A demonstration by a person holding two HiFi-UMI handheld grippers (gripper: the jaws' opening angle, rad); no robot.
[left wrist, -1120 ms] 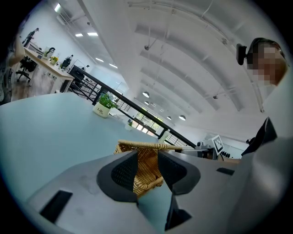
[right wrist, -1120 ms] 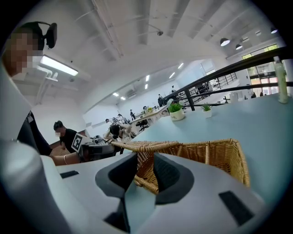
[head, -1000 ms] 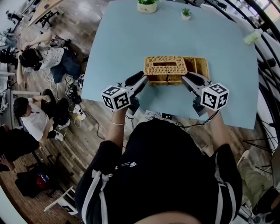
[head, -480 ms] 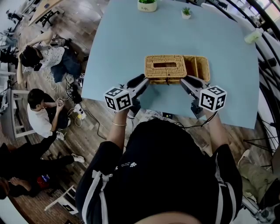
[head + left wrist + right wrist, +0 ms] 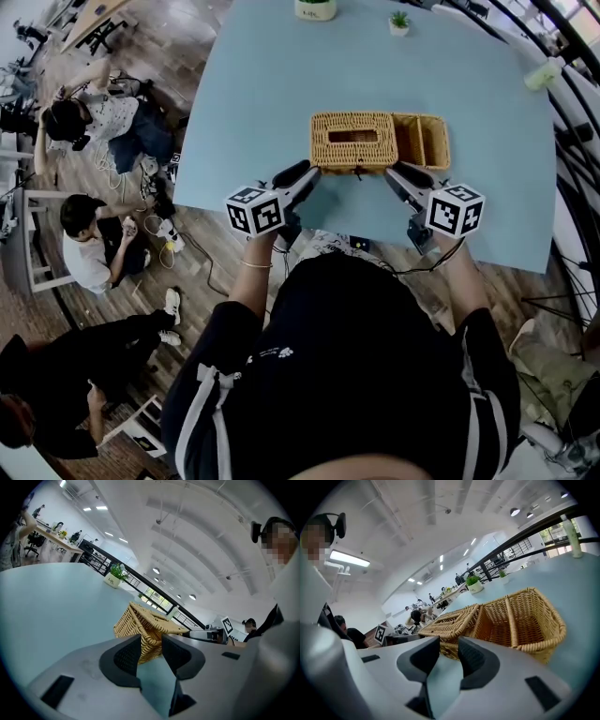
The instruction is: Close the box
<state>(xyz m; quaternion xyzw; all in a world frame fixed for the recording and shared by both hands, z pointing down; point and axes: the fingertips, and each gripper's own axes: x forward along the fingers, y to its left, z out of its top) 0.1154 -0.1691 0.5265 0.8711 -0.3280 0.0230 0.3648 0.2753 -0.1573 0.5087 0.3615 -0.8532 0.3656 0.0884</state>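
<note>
A woven wicker box [image 5: 380, 141] stands on the light blue table [image 5: 262, 84]. A slotted wicker lid [image 5: 353, 139] covers its left part; the right part [image 5: 424, 141] lies uncovered, with a divider inside. My left gripper [image 5: 306, 172] is open just before the box's near left corner, which shows beyond its jaws [image 5: 151, 651]. At the near side further right, my right gripper [image 5: 394, 174] also stands open. In the right gripper view the lid [image 5: 452, 620] and the uncovered compartments [image 5: 520, 620] lie past the jaws [image 5: 449, 656]. Neither holds anything.
Two small potted plants [image 5: 317, 7] [image 5: 400, 21] stand at the table's far edge and a pale bottle [image 5: 544, 75] at the far right. People sit on the wooden floor to the left [image 5: 94, 117]. The table's near edge runs just under the grippers.
Both grippers have sunk a little toward the table, so the gripper views now see the box more from above. The box and its lid have not moved.
</note>
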